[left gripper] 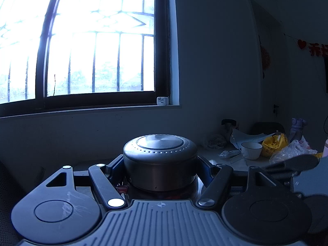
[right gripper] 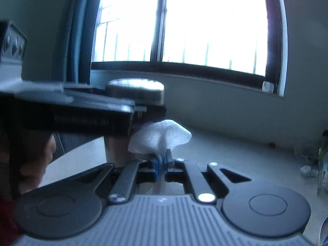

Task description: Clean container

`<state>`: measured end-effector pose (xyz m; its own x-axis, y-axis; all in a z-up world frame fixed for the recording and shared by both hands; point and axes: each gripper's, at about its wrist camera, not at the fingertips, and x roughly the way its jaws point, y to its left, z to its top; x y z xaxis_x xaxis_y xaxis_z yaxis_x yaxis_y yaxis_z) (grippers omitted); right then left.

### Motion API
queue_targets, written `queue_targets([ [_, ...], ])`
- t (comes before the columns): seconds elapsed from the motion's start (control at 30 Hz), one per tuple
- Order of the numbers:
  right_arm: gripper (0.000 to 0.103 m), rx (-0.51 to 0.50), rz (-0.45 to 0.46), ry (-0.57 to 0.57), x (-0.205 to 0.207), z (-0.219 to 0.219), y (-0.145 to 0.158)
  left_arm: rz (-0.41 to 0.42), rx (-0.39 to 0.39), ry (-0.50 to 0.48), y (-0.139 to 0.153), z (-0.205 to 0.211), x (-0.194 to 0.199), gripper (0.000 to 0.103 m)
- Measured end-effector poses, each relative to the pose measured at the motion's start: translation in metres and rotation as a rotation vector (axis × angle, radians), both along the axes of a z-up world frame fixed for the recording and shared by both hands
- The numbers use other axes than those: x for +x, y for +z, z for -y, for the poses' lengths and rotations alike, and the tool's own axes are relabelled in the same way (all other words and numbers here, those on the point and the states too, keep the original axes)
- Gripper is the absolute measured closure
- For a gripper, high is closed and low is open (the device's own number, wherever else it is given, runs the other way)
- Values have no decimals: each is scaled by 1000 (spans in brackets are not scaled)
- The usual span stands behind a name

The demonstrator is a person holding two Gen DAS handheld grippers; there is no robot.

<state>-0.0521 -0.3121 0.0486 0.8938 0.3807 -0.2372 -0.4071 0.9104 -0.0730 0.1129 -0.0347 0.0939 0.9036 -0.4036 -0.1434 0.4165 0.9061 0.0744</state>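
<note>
A red banner [left gripper: 316, 48] is hanging on the far wall in the left wrist view — a heart, then red Chinese characters, cut off at the edge and too partial to be reading. Nothing else is legible.

The left gripper [left gripper: 161, 170] clamps a lidded metal container [left gripper: 160, 160] upright below a barred window [left gripper: 82, 41].

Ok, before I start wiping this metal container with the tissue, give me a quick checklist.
1. Left gripper clamped on the metal container: ok.
2. Container upright, lid on top: ok.
3. Right gripper shut on the white tissue: ok.
4. Tissue touching the container: cannot tell, the right view is blurred.
5. White bowl and bags stand apart from the container: ok.
</note>
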Motion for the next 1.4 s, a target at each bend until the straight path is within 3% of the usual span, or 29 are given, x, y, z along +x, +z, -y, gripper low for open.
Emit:
queue_targets([
  [0.27, 99, -3, -18, -5, 3, 0, -16, -2, -4, 5, 0, 0, 1, 31],
  [1.1, 98, -58, -349, 21, 48, -10, -111, 1, 0, 7, 1, 0, -1, 31],
  [1.27, 98, -58, -351, 20, 45, -11, -112, 1, 3, 6, 2, 0, -1, 31],
  [1.4, 98, -52, -308, 18, 45, -4, -97, 1, 2, 6, 2, -1, 0, 31],
])
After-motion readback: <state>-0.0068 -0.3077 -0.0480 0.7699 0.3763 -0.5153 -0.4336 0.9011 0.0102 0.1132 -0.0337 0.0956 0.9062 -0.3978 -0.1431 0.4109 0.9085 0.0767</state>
